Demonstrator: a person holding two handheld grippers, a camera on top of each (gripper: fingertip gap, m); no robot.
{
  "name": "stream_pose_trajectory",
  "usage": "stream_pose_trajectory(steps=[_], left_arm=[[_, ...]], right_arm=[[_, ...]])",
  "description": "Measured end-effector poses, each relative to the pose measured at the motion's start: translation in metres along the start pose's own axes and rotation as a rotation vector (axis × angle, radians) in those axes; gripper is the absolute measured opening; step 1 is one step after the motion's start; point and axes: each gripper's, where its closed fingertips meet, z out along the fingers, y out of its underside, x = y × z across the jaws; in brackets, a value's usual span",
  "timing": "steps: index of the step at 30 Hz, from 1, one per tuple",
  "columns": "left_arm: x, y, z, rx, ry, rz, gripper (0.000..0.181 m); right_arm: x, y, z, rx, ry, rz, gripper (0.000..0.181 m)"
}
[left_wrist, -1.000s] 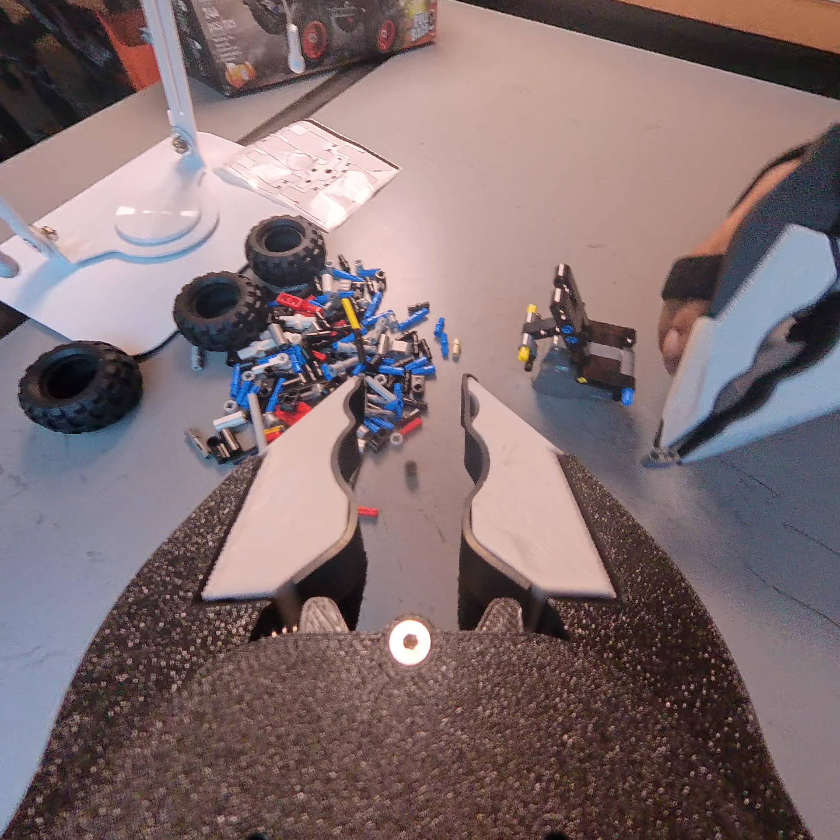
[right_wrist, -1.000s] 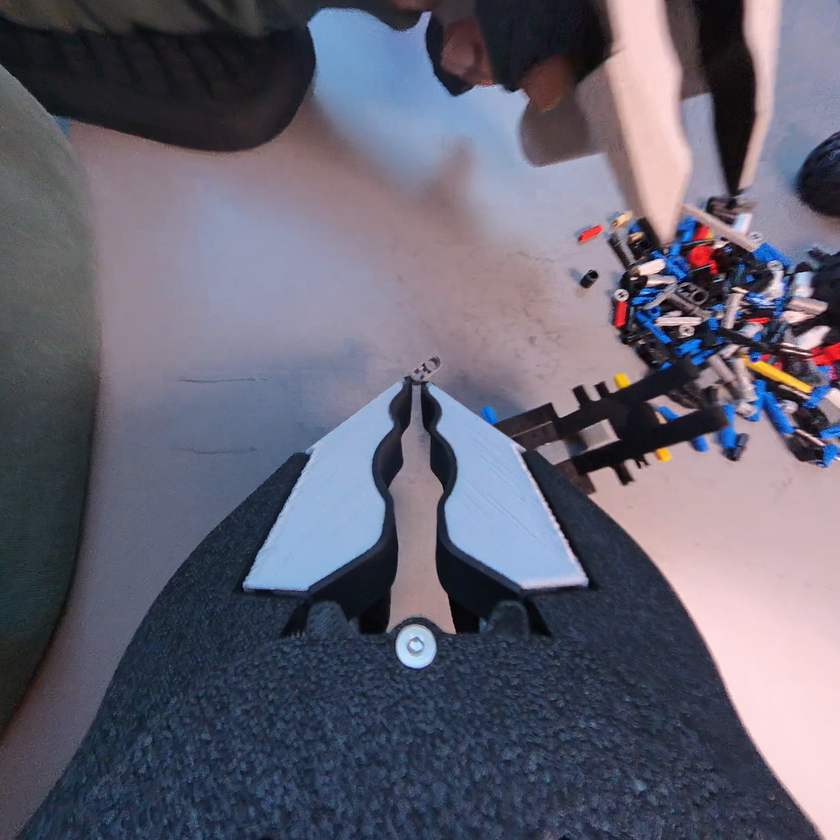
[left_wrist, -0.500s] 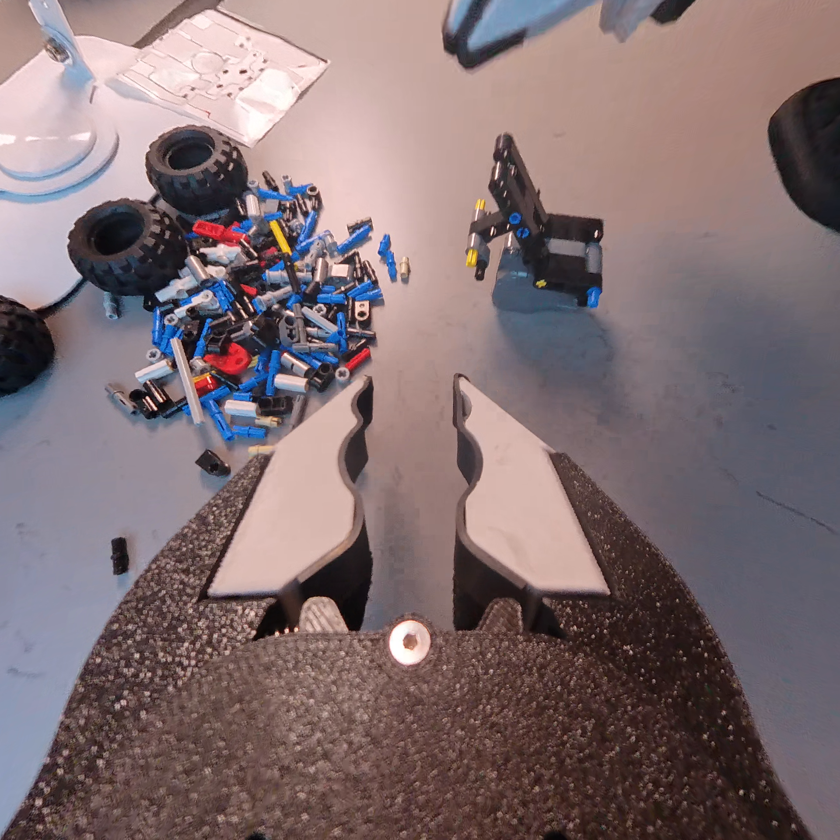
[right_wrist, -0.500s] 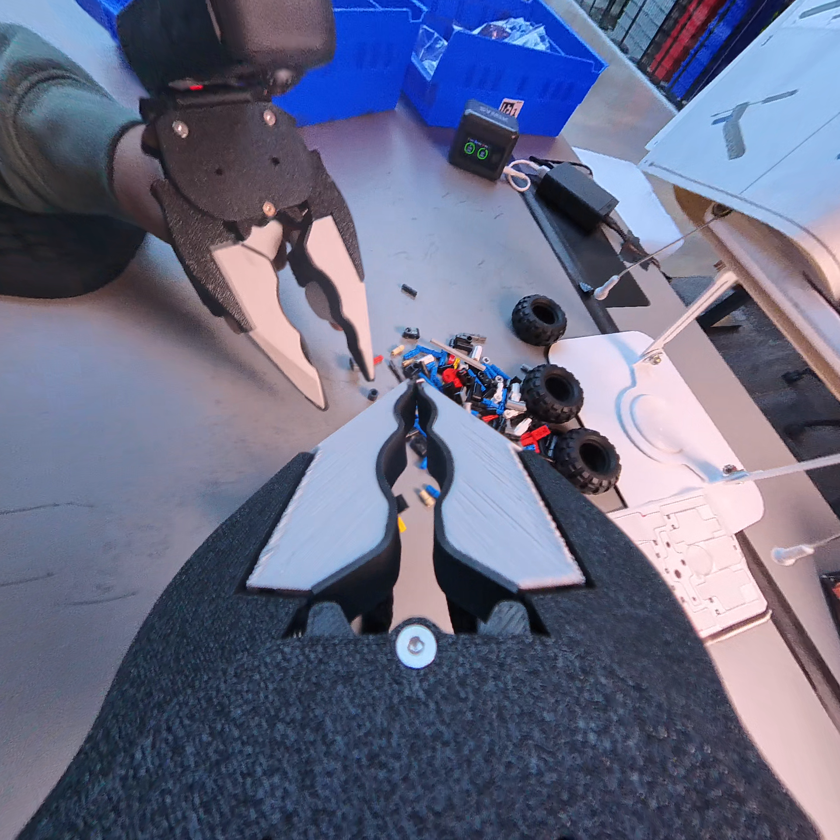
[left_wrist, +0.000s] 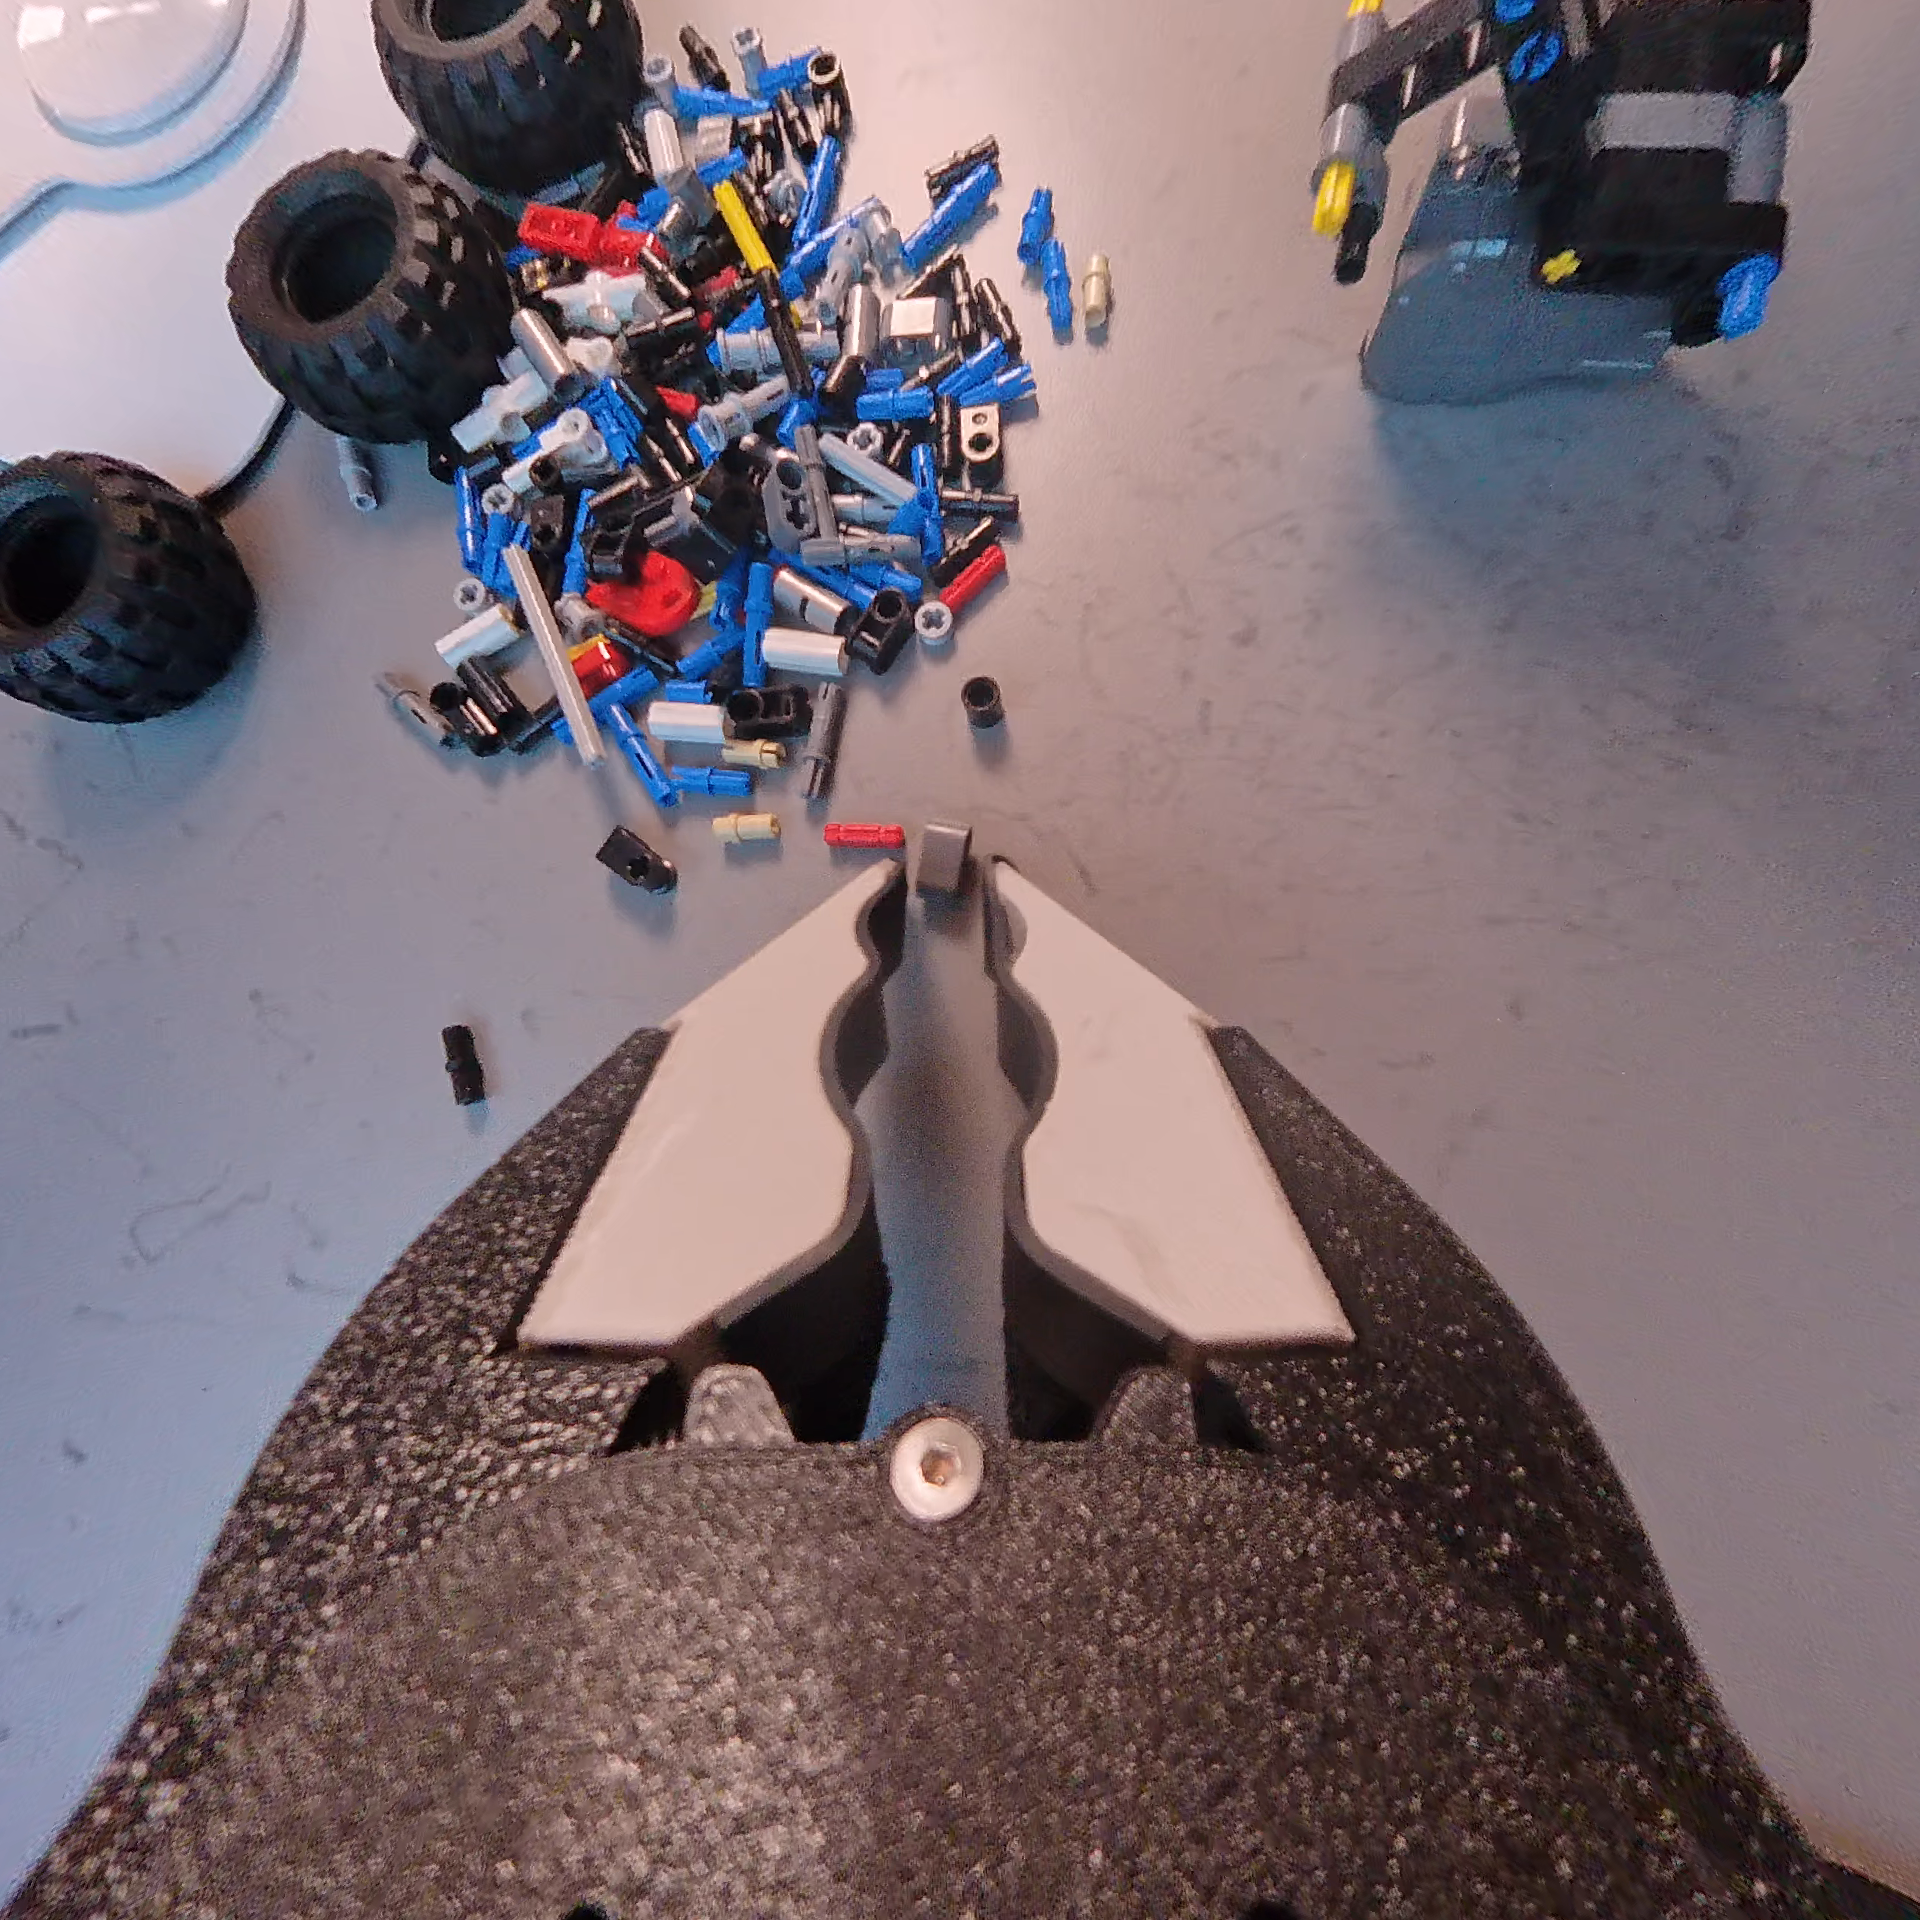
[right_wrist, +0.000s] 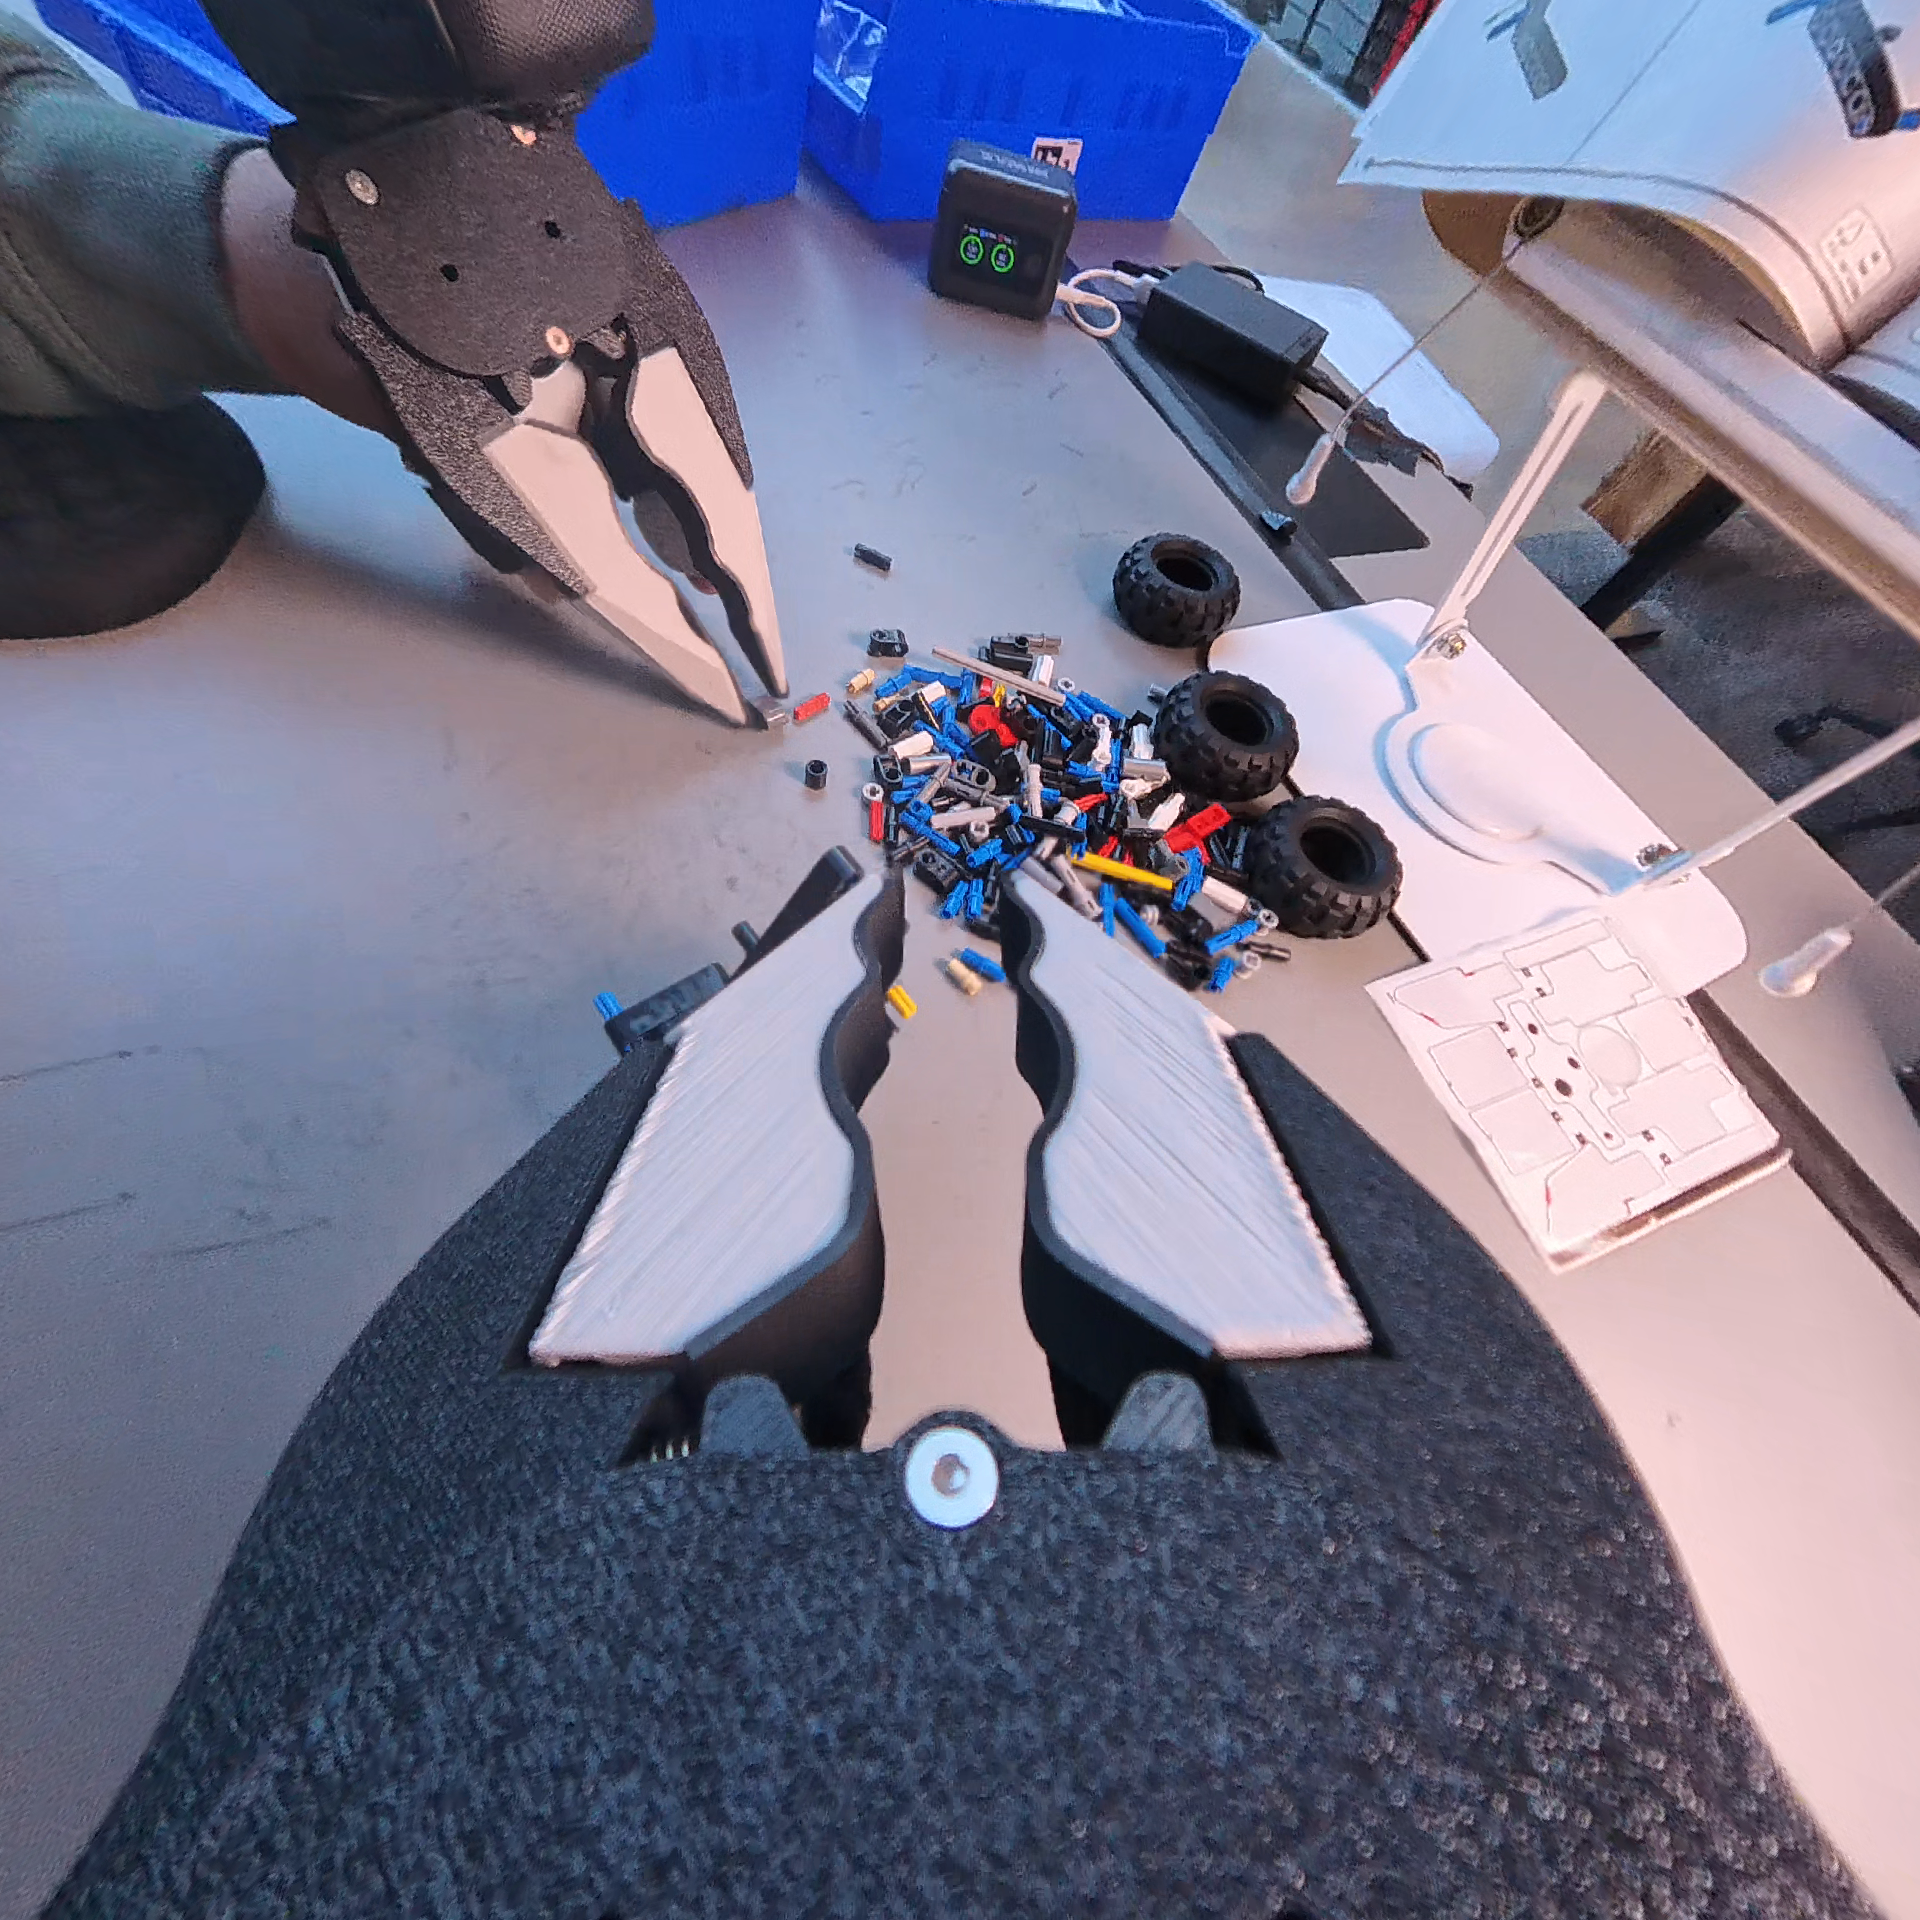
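My left gripper (left_wrist: 943, 875) is shut on a small grey piece (left_wrist: 943, 854) at the near edge of a pile of small blue, black, grey and red parts (left_wrist: 748, 447), tips down at the grey table. A red pin (left_wrist: 862, 833) lies just left of it. The right wrist view shows the same left gripper (right_wrist: 764, 709), grey piece (right_wrist: 772, 713) and pile (right_wrist: 1039, 790). My right gripper (right_wrist: 948, 885) is open and empty, above a black part-built assembly (right_wrist: 665, 1013), which also shows in the left wrist view (left_wrist: 1621, 177).
Three black tyres (right_wrist: 1226, 736) lie right of the pile by a white stand base (right_wrist: 1507, 748). A white sheet (right_wrist: 1579, 1081) lies on the right. Blue bins (right_wrist: 1018, 94), a small black device (right_wrist: 1003, 229) and a power adapter (right_wrist: 1231, 317) stand at the far side. There is about 15 cm between the tips of the two grippers.
My left gripper moved down to the pile's edge and shut on the small grey piece. My right gripper tilted up from the table and its jaws opened a little.
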Motion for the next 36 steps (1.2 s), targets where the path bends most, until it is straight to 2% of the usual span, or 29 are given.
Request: stream_pose_trajectory(steps=[1,3,6,10,12,14,17,21,26,31,33,36], left_arm=[[0.001,0.0,0.001,0.0,0.008,-0.001,0.007],[-0.003,-0.003,0.001,0.002,-0.01,0.004,0.007],[-0.011,-0.027,-0.004,0.099,-0.031,0.0,0.007],[-0.045,-0.056,0.006,0.164,-0.13,-0.04,0.008],[-0.05,-0.064,0.015,0.183,-0.134,-0.076,0.034],[-0.048,-0.069,0.015,0.211,-0.13,-0.092,0.043],[-0.027,-0.078,0.007,0.275,-0.05,-0.106,0.042],[0.026,-0.09,-0.001,0.341,0.182,-0.156,0.035],[0.09,-0.093,0.001,0.308,0.463,-0.242,0.035],[0.103,-0.094,0.014,0.254,0.456,-0.232,0.039],[0.102,-0.092,0.015,0.249,0.435,-0.201,0.037],[0.104,-0.087,0.016,0.229,0.417,-0.109,0.039]], right_arm=[[0.0,0.002,-0.002,0.001,0.001,0.007,0.017],[-0.001,0.006,-0.006,0.003,0.002,0.015,0.017],[-0.002,0.009,-0.012,0.01,0.006,0.016,0.017],[-0.008,0.014,-0.013,0.003,-0.047,0.029,0.02],[-0.014,0.018,-0.012,-0.015,-0.082,0.039,0.024],[-0.024,0.023,-0.012,-0.038,-0.127,0.033,0.03],[-0.035,0.035,-0.012,-0.07,-0.167,-0.006,0.033],[-0.048,0.049,-0.009,-0.122,-0.246,0.007,0.04],[-0.052,0.066,-0.001,-0.166,-0.21,-0.123,0.042],[-0.058,0.059,0.005,-0.089,-0.229,-0.105,0.034],[-0.059,0.059,0.005,-0.08,-0.226,-0.112,0.033],[-0.07,0.056,0.001,-0.046,-0.298,-0.081,0.025]])
